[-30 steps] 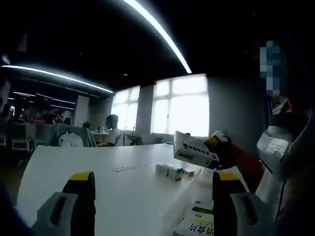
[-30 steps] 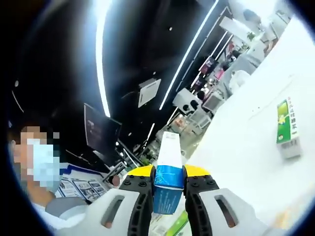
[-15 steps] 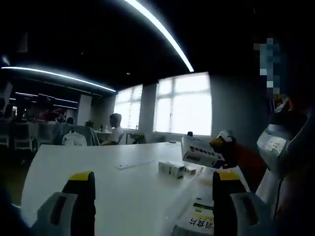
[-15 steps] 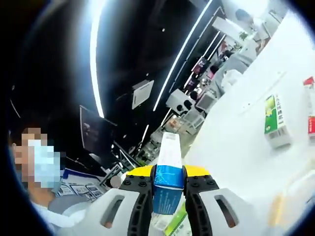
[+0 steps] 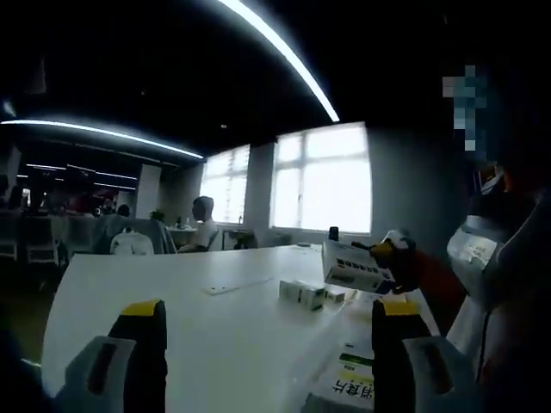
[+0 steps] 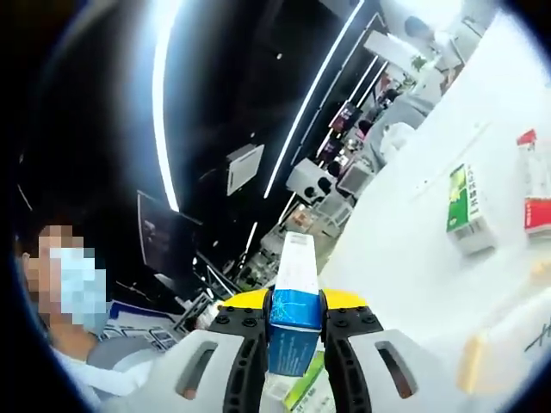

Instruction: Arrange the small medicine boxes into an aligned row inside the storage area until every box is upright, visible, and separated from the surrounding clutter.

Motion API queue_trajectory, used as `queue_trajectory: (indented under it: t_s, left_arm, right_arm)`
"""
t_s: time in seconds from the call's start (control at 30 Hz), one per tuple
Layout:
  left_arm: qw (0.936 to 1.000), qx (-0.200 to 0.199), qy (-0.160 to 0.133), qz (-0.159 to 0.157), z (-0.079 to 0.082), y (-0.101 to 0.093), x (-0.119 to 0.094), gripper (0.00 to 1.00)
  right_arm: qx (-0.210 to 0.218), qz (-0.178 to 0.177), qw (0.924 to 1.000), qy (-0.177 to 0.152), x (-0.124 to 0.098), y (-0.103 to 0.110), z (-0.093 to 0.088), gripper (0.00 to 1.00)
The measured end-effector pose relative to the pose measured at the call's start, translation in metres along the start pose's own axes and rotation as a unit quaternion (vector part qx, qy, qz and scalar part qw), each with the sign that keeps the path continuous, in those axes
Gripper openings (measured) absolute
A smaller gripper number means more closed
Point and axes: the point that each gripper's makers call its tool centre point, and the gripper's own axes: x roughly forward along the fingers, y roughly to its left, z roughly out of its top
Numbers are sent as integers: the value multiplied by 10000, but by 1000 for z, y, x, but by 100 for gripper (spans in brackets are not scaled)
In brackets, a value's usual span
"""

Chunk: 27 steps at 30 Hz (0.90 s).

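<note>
Item: blue-and-white medicine box (image 6: 294, 303) clamped in my right tongs (image 6: 295, 320), left tongs (image 5: 269, 311) spread empty; I lower it upright, squared beside the worktop (image 5: 189, 327) boxes (image 5: 303, 294).

Right gripper (image 6: 294, 320) clamped on a blue-and-white medicine box (image 6: 295, 297) — held upright between the yellow-tipped jaws, its white upper end rising well past the tips. Off to the right, on the white table (image 6: 413, 249), a green-and-white box (image 6: 466, 209) lying flat; just beyond it, at the edge, a red-and-white box (image 6: 535, 182). Below the jaws, part of another green-printed box (image 6: 301, 387).
</note>
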Motion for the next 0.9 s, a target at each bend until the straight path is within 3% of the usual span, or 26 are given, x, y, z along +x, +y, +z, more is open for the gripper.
queue_trajectory:
  t_s: [0.4,0.9]
  left_arm:
    - [9998,-8,152,-84,-5,-3,10,99]
    - [9993,78,301,-202,-14,-11,5,99]
  right_arm:
    - [87,-18,10000,-14,-3,-3,-1,20]
    - [126,-185,9997,-1,-11,-1,-11,20]
